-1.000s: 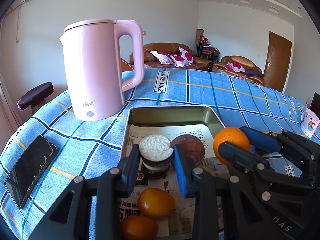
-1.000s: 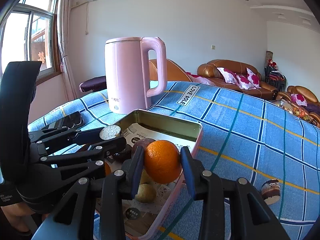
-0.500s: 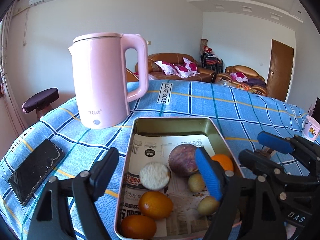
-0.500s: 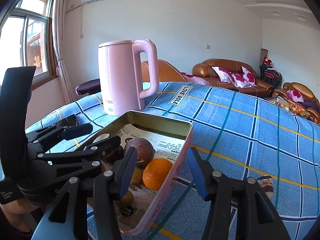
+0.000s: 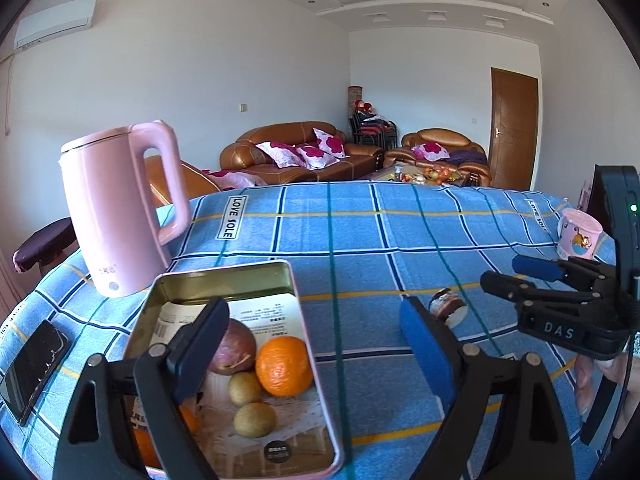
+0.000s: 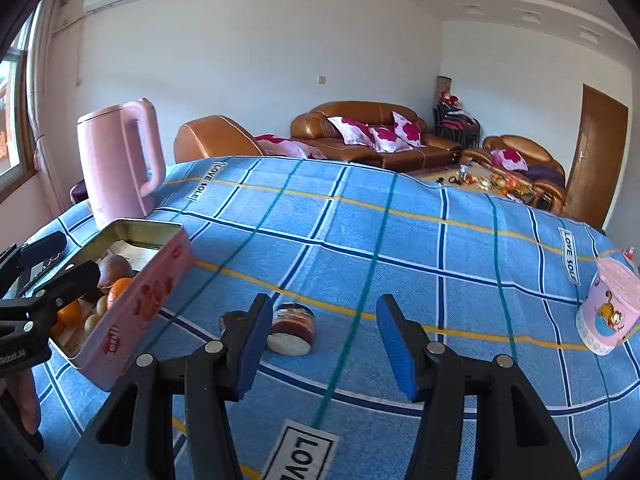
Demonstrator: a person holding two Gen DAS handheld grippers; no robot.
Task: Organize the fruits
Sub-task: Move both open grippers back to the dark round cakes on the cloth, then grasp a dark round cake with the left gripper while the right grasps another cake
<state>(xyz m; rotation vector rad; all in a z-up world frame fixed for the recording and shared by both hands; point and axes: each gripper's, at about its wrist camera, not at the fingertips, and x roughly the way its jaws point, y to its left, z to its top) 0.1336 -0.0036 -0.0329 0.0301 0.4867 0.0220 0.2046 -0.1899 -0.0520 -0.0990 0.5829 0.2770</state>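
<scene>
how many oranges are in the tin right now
2 for sure: one orange near the tin's right wall, beside the purple fruit, and another orange at the near left corner, partly behind the left tongs. More may be hidden there.

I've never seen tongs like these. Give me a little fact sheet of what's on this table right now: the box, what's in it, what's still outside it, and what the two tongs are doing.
Box: pink tin on the blue checked cloth
In box: big orange, purple-brown round fruit, two small tan fruits, more orange fruit partly hidden
Outside box: small dark jar lying on its side
Left gripper: jaws just opened wide, holding nothing
Right gripper: jaws just opened, empty, jar just beyond them
Also there: pink kettle, phone, pink cup
</scene>
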